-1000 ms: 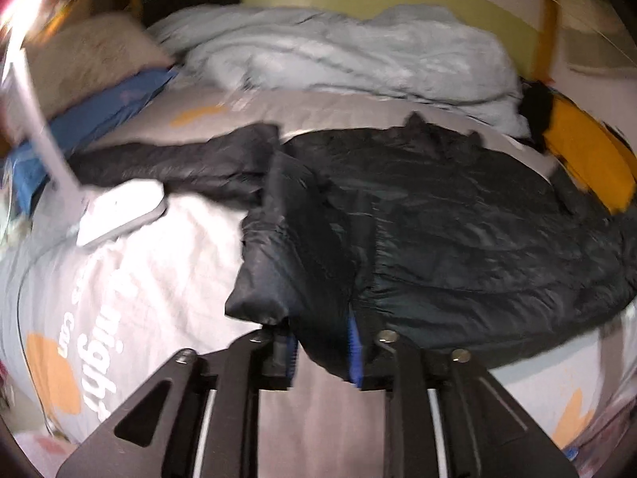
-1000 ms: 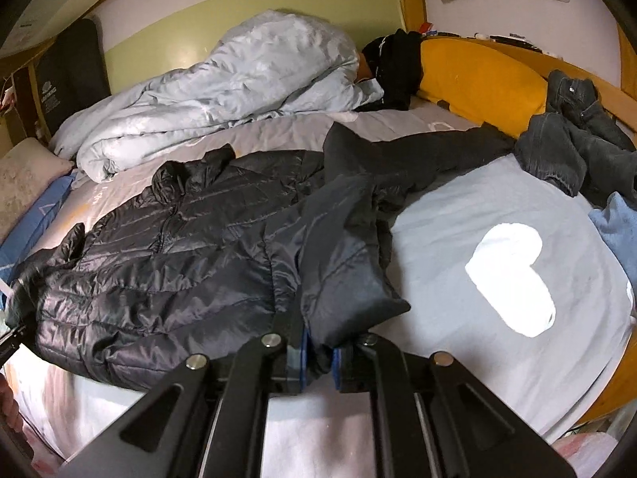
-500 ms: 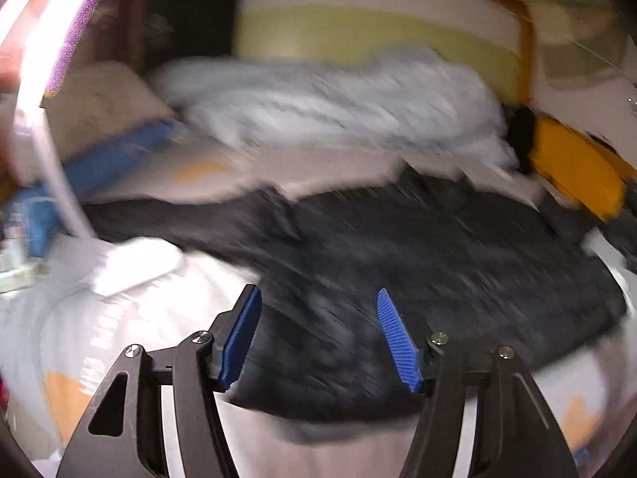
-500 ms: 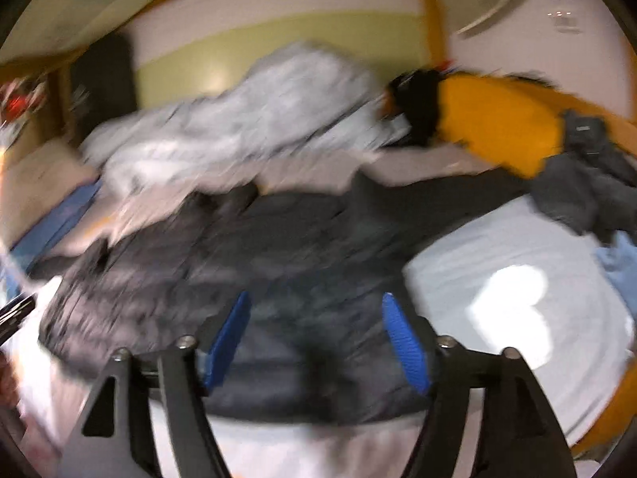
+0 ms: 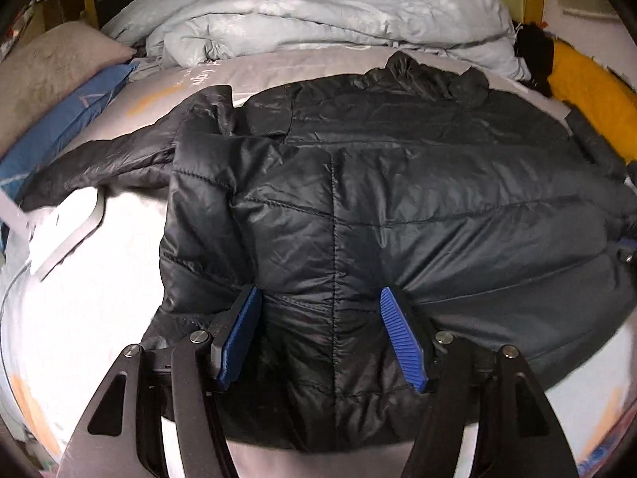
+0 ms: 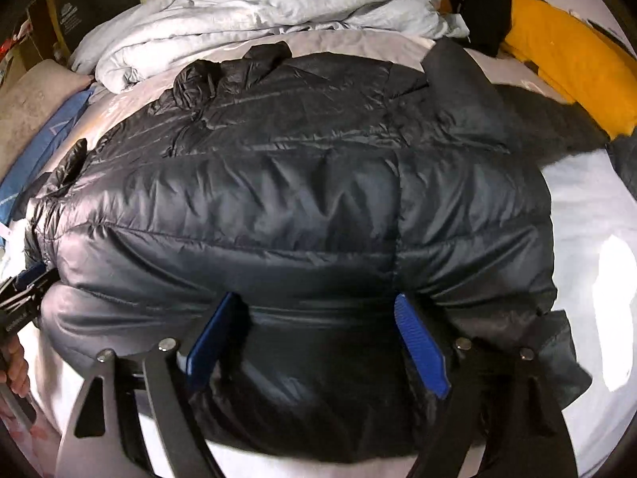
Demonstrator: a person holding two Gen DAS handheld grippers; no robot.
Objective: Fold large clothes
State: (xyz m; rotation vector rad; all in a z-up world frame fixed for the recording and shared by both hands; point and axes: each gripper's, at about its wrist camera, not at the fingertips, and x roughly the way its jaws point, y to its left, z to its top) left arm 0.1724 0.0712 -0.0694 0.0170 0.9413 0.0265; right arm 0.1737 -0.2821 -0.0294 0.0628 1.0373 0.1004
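Observation:
A black quilted puffer jacket (image 5: 398, 199) lies spread on the bed, collar at the far side, hem nearest me. Its left sleeve (image 5: 119, 159) trails off to the left; the right sleeve (image 6: 469, 91) lies folded back over the body. My left gripper (image 5: 318, 292) hangs low over the hem near the jacket's left side. Its jaws are opening, with puffed fabric bulging between the blue pads (image 5: 239, 334) but not pinched. My right gripper (image 6: 315, 298) stands over the hem toward the right side, jaws also opening, with jacket fabric between its pads (image 6: 418, 346).
A crumpled pale blue duvet (image 5: 318, 12) fills the far side of the bed. A beige pillow (image 5: 47, 71) and blue fabric (image 5: 71, 119) lie at the left, a yellow cushion (image 6: 569, 59) and dark clothes at the right. A white object (image 5: 67, 235) rests on the sheet at the left.
Both grippers were shut on folds of the jacket a second ago. They have let go, opened wide and dropped closer to the hem. The jacket now lies flatter.

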